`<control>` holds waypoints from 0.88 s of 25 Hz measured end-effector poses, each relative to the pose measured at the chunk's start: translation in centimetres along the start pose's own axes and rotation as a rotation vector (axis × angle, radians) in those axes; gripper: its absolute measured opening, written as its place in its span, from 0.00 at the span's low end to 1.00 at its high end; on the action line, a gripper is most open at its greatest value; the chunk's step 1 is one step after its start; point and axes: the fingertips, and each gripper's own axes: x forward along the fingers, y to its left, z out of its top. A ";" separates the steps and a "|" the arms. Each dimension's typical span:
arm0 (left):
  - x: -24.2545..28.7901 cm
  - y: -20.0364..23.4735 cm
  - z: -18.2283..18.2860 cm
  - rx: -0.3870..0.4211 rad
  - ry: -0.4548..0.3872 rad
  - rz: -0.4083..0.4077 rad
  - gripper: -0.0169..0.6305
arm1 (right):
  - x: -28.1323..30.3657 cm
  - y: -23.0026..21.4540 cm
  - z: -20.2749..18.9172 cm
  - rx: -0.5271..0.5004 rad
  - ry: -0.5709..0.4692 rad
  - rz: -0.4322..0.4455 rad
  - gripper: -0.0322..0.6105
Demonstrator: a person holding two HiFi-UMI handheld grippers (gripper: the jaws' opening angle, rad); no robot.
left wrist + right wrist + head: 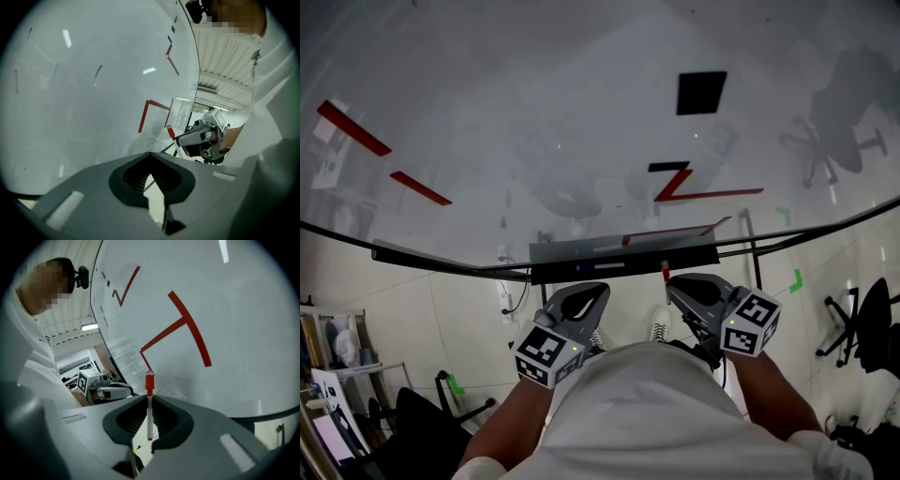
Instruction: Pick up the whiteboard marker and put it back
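White shirt fabric [656, 412] of the person fills the low foreground of the head view, and both forearms reach out from it toward 12 o'clock. At about 11 o'clock from the shirt, the left gripper [150, 154] has its jaws drawn together with nothing between them; only floor shows through the gap behind the pads. It takes no part in the hold. Beyond both grippers, at 12 o'clock, the whiteboard [534, 122] rises with red strokes on it, and its dark tray [581, 251] runs along the lower edge. At about 1 o'clock, the right gripper [149, 399] is clamped on the whiteboard marker [149, 413]. The thin white barrel is pinched where the pads meet, and the red cap end stands clear of the jaws, pointing at the board. The pick-up looks done, so the step in hand is the return. The next move probably calls for carrying the marker forward over the tray, laying it level along the ledge, and only then letting the jaws part so it does not roll off.
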 end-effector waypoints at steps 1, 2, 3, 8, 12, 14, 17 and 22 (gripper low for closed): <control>0.0 -0.1 0.2 -0.003 -0.007 -0.005 0.05 | -0.1 0.1 0.0 0.003 -0.004 0.005 0.11; 0.0 -0.1 0.3 -0.004 -0.012 -0.008 0.05 | -0.2 0.2 -0.1 0.007 -0.007 0.008 0.11; 0.0 -0.1 0.4 -0.004 -0.015 -0.010 0.05 | -0.2 0.3 0.0 0.010 -0.009 0.010 0.11; 0.2 -0.2 0.6 -0.005 -0.025 -0.018 0.05 | 0.1 0.2 -0.1 0.011 -0.003 0.013 0.11; 0.2 -0.3 0.6 -0.004 -0.025 -0.024 0.05 | 0.3 0.4 -0.2 0.008 0.003 0.019 0.11; 0.2 -0.4 0.6 -0.004 -0.022 -0.030 0.05 | 0.4 0.3 -0.3 0.006 0.008 0.020 0.11; 0.2 -0.5 0.4 -0.003 -0.016 -0.038 0.05 | 0.4 0.1 -0.4 0.005 0.012 0.018 0.11; 0.4 -1.2 0.3 0.001 -0.006 -0.074 0.05 | 0.5 0.1 -0.3 -0.003 0.015 0.017 0.11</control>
